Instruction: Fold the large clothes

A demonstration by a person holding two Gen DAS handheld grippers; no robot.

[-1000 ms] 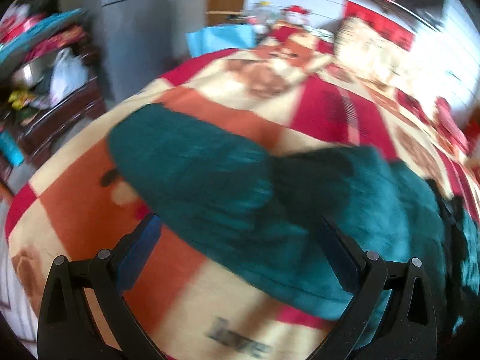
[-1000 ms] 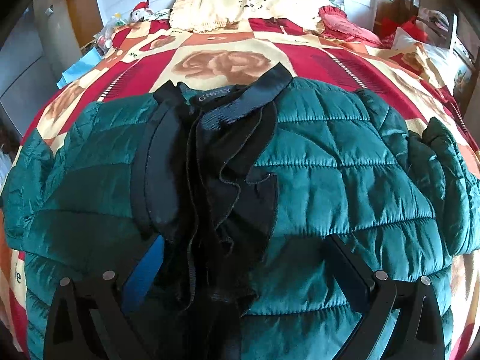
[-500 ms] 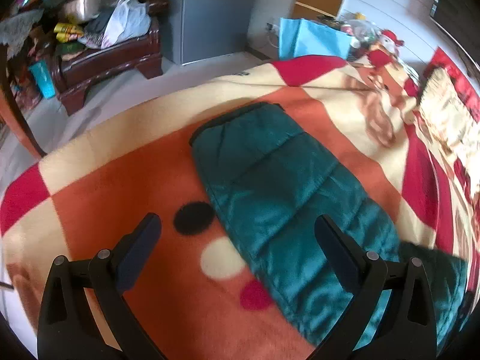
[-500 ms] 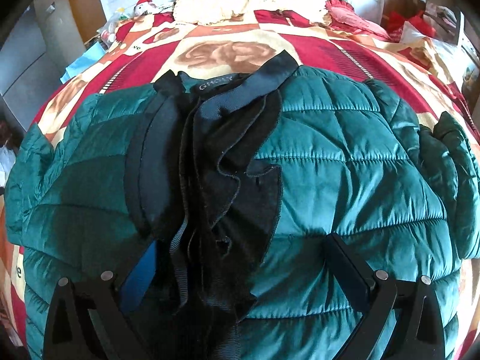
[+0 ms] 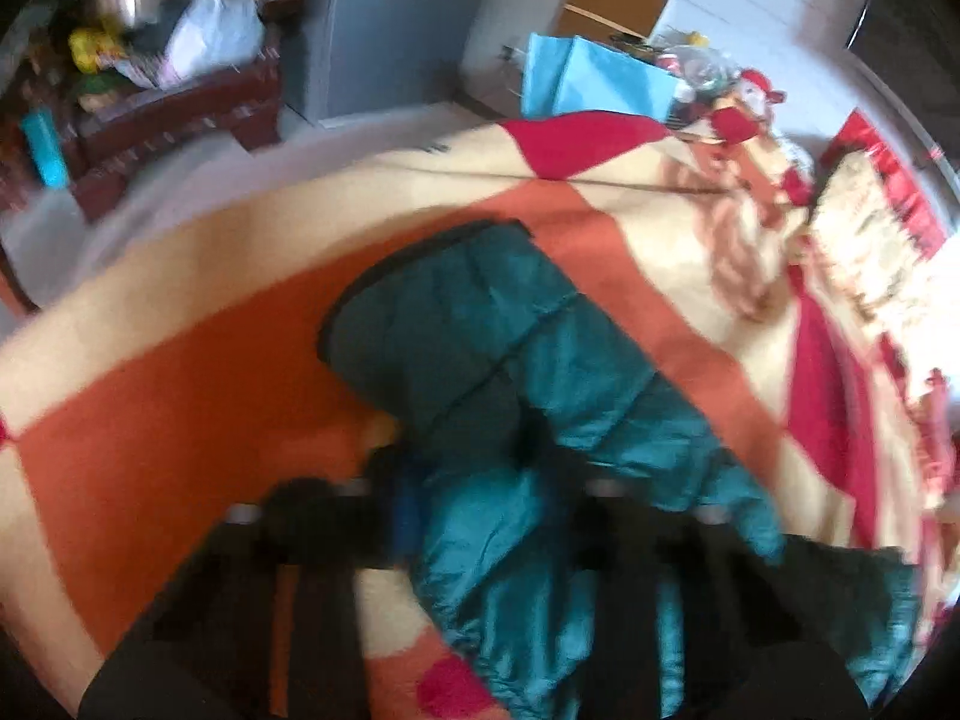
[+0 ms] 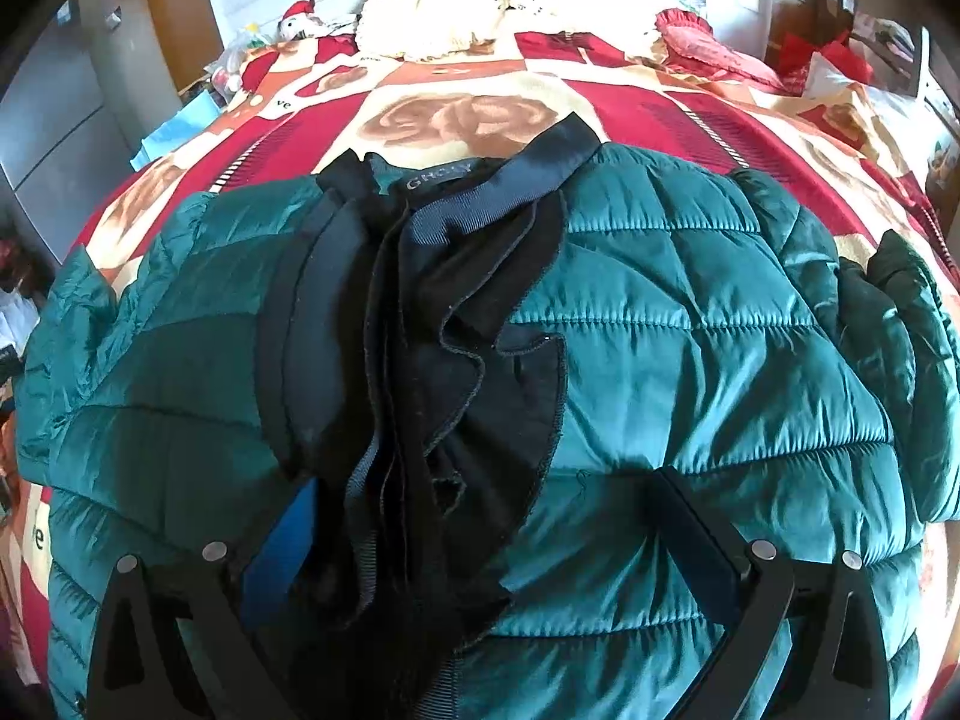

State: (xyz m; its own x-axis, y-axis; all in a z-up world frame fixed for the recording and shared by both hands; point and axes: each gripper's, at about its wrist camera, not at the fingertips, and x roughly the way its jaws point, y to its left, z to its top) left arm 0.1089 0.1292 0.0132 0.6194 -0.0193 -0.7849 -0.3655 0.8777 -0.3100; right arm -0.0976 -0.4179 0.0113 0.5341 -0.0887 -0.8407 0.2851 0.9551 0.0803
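Bed (image 5: 180, 396) under a patterned blanket. On it, teal jacket (image 6: 690, 330). Left gripper (image 5: 474, 504) closing on the sleeve (image 5: 480, 348), which stretches up-left from the jaws. Right gripper (image 6: 480, 516) gaping wide, empty, above the jacket's front.

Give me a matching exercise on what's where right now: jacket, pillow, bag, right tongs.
1 teal quilted puffer jacket
2 cream fringed pillow
3 light blue paper bag
4 right tongs

A at far end of red-and-cream patterned blanket
B open, above the jacket's front
C beyond the blanket's side edge
D spread across the blanket

Pairs: 1-D, 2-A, 3-C, 4-B
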